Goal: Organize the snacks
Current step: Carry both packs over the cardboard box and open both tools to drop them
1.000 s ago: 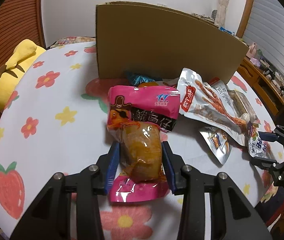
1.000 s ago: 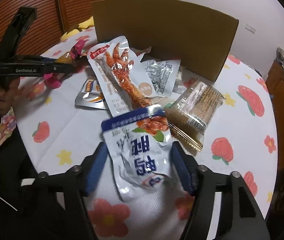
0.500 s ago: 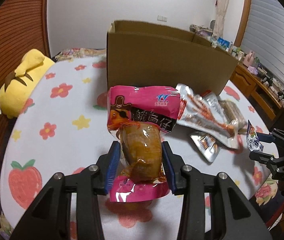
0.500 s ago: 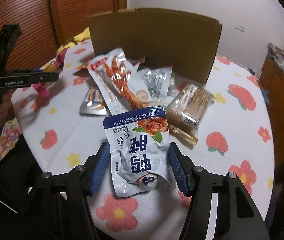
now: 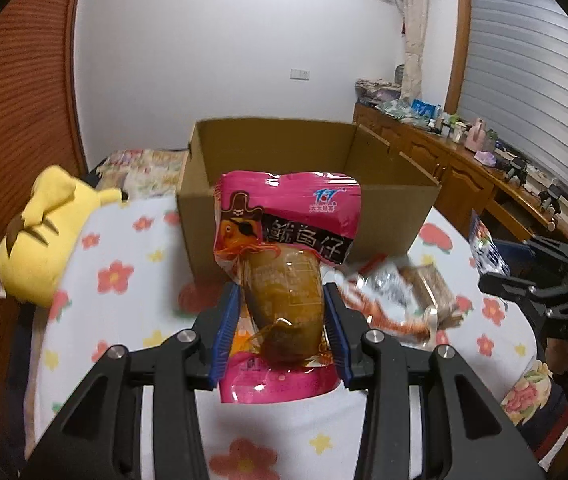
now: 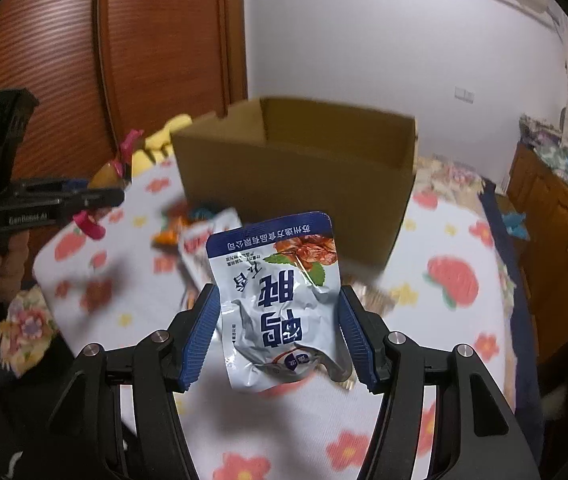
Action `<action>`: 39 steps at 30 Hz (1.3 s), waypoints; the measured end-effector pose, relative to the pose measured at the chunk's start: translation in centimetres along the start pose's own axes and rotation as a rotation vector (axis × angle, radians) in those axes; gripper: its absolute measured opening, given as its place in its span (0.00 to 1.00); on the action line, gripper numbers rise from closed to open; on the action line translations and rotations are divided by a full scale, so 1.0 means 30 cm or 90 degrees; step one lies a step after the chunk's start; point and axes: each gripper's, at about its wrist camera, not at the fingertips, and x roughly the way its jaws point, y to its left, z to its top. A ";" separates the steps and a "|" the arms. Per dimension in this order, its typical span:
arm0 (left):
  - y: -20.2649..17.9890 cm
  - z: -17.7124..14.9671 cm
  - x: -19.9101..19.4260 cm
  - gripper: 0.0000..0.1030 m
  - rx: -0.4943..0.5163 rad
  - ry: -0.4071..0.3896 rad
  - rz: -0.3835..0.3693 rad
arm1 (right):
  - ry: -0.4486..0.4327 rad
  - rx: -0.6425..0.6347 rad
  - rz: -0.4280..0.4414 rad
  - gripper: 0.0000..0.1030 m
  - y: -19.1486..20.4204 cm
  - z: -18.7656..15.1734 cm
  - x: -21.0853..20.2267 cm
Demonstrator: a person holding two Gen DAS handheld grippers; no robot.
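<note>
My left gripper [image 5: 282,330] is shut on a pink squid snack packet [image 5: 285,248] and holds it up in front of the open cardboard box [image 5: 387,200]. My right gripper [image 6: 280,334] is shut on a white and blue snack pouch [image 6: 280,304], also raised above the table, short of the box [image 6: 295,184]. In the right wrist view the left gripper [image 6: 96,198] shows at the left with the pink packet. In the left wrist view the right gripper [image 5: 523,276] shows at the right with the pouch [image 5: 485,252].
Several loose snack packets [image 5: 399,296] lie on the flowered tablecloth [image 5: 116,280] before the box. A yellow plush toy [image 5: 44,236] lies at the table's left. A wooden sideboard [image 5: 483,176] with clutter stands at the right. A wooden door [image 6: 156,60] is behind.
Both grippers have risen with their packets, away from the table, so the box's open top now shows. The loose packets stay on the table.
</note>
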 end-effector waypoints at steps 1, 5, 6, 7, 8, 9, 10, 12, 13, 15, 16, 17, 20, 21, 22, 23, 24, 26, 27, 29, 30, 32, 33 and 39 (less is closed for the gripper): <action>-0.001 0.017 0.006 0.40 0.003 -0.002 0.000 | -0.006 -0.001 0.000 0.59 -0.004 0.019 0.003; 0.010 0.086 0.049 0.40 0.006 -0.006 0.001 | -0.026 0.000 0.000 0.59 -0.024 0.103 0.028; 0.011 0.099 0.057 0.40 0.006 -0.006 0.002 | -0.029 -0.001 -0.001 0.59 -0.029 0.121 0.037; 0.012 0.112 0.065 0.40 0.006 -0.006 0.002 | -0.034 -0.002 0.000 0.59 -0.036 0.147 0.050; 0.016 0.129 0.076 0.40 0.006 -0.006 0.003 | -0.036 -0.003 0.000 0.59 -0.040 0.165 0.061; 0.019 0.146 0.086 0.40 0.007 -0.007 0.003 | -0.039 -0.004 0.000 0.59 -0.046 0.183 0.072; 0.023 0.165 0.098 0.40 0.008 -0.006 0.004 | -0.042 -0.003 -0.001 0.59 -0.055 0.205 0.086; 0.028 0.195 0.115 0.40 0.010 -0.006 0.006 | -0.045 0.001 0.000 0.60 -0.070 0.240 0.113; 0.031 0.208 0.124 0.40 0.013 -0.007 0.007 | -0.046 0.003 0.000 0.60 -0.081 0.260 0.130; 0.038 0.239 0.143 0.40 0.015 -0.007 0.010 | -0.045 0.007 -0.003 0.60 -0.104 0.291 0.165; 0.040 0.249 0.149 0.40 0.016 -0.007 0.010 | -0.044 0.009 -0.004 0.60 -0.112 0.302 0.180; 0.045 0.262 0.160 0.40 0.017 -0.006 0.010 | -0.044 0.012 -0.003 0.60 -0.123 0.315 0.196; 0.059 0.294 0.198 0.40 0.022 -0.002 0.014 | -0.039 0.018 -0.004 0.60 -0.152 0.340 0.241; 0.065 0.304 0.213 0.40 0.023 0.001 0.015 | -0.037 0.018 -0.007 0.60 -0.160 0.346 0.255; 0.067 0.311 0.226 0.40 0.024 0.003 0.015 | -0.035 0.018 -0.010 0.60 -0.168 0.351 0.271; 0.073 0.318 0.239 0.40 0.024 0.006 0.014 | -0.033 0.020 -0.011 0.60 -0.174 0.354 0.282; 0.076 0.326 0.251 0.40 0.025 0.007 0.013 | -0.030 0.022 -0.010 0.60 -0.181 0.356 0.293; 0.079 0.338 0.270 0.40 0.027 0.009 0.012 | -0.029 0.027 -0.011 0.60 -0.187 0.363 0.310; 0.079 0.344 0.279 0.40 0.029 0.010 0.010 | -0.027 0.030 -0.011 0.60 -0.190 0.363 0.317; 0.080 0.354 0.293 0.40 0.031 0.010 0.007 | -0.023 0.033 -0.011 0.60 -0.195 0.360 0.329; 0.081 0.360 0.302 0.40 0.032 0.011 0.007 | -0.021 0.033 -0.011 0.61 -0.200 0.364 0.334; 0.085 0.369 0.317 0.40 0.032 0.012 0.006 | -0.015 0.028 -0.014 0.61 -0.196 0.360 0.349; 0.087 0.373 0.326 0.40 0.031 0.013 0.005 | -0.013 0.027 -0.015 0.62 -0.194 0.363 0.358; 0.099 0.377 0.368 0.40 0.032 0.021 0.005 | -0.005 0.034 -0.024 0.62 -0.205 0.368 0.387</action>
